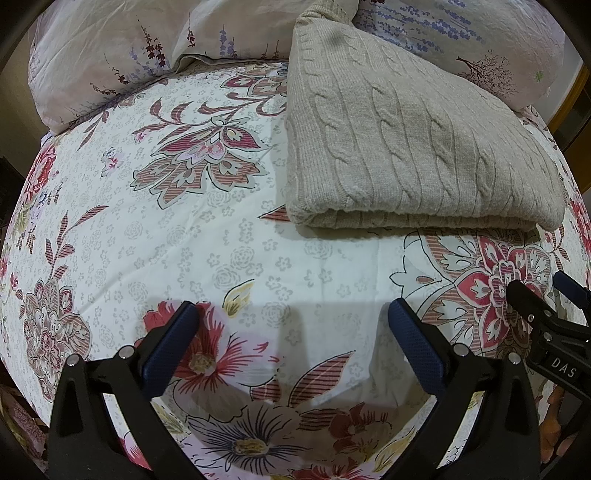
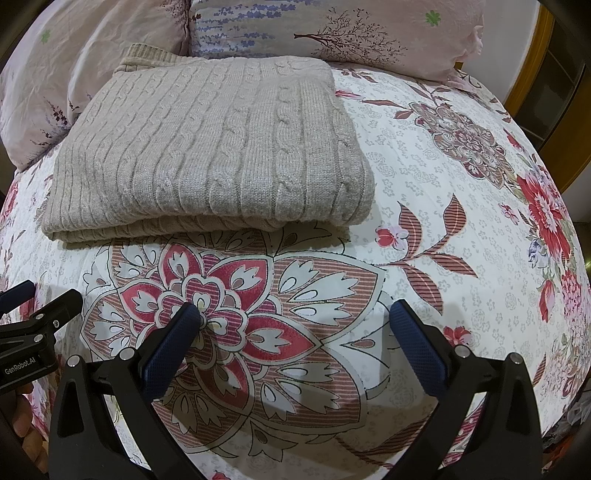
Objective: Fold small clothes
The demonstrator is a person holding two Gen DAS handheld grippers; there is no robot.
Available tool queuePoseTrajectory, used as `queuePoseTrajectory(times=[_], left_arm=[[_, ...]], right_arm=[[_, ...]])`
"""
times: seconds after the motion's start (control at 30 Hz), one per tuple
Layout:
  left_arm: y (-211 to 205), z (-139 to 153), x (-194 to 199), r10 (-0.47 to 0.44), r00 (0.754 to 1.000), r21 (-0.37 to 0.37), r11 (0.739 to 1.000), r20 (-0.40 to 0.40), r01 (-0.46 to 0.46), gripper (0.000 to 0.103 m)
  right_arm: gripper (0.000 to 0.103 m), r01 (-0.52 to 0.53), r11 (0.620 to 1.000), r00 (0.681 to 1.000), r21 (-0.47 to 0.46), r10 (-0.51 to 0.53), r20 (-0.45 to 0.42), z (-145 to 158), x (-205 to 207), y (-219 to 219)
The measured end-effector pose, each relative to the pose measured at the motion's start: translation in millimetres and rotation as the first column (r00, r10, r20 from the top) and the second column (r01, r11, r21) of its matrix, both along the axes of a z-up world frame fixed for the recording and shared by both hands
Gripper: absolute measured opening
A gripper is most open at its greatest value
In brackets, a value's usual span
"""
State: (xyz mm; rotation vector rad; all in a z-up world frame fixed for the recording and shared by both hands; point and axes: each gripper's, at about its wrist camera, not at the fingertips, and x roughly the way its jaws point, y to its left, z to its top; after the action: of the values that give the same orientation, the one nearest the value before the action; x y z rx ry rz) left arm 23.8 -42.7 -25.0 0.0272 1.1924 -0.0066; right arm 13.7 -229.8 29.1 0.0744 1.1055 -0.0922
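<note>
A beige cable-knit sweater [image 1: 413,147] lies folded into a neat rectangle on the flowered bedsheet [image 1: 221,251], its folded edge facing me. It also shows in the right wrist view [image 2: 207,158]. My left gripper [image 1: 291,314] is open and empty, hovering over the sheet a short way in front of the sweater and to its left. My right gripper [image 2: 295,314] is open and empty, over the big red flower print in front of the sweater. Each gripper's tip shows at the edge of the other's view.
Pillows in pale floral cases [image 1: 122,55] lie behind the sweater at the head of the bed, also in the right wrist view [image 2: 332,33]. A wooden frame [image 2: 532,74] stands at the far right beyond the bed's edge.
</note>
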Motion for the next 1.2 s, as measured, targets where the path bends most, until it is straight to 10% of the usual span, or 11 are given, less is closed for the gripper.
queuePoseTrajectory(times=[1.2], left_arm=[[2.7,0.9,6.4,-0.013,1.0,-0.001,1.0,-0.003,0.013,0.101]], right_arm=[[0.102,0.001,1.0,1.0,0.0,-0.001,0.001,0.0,0.1,0.0]])
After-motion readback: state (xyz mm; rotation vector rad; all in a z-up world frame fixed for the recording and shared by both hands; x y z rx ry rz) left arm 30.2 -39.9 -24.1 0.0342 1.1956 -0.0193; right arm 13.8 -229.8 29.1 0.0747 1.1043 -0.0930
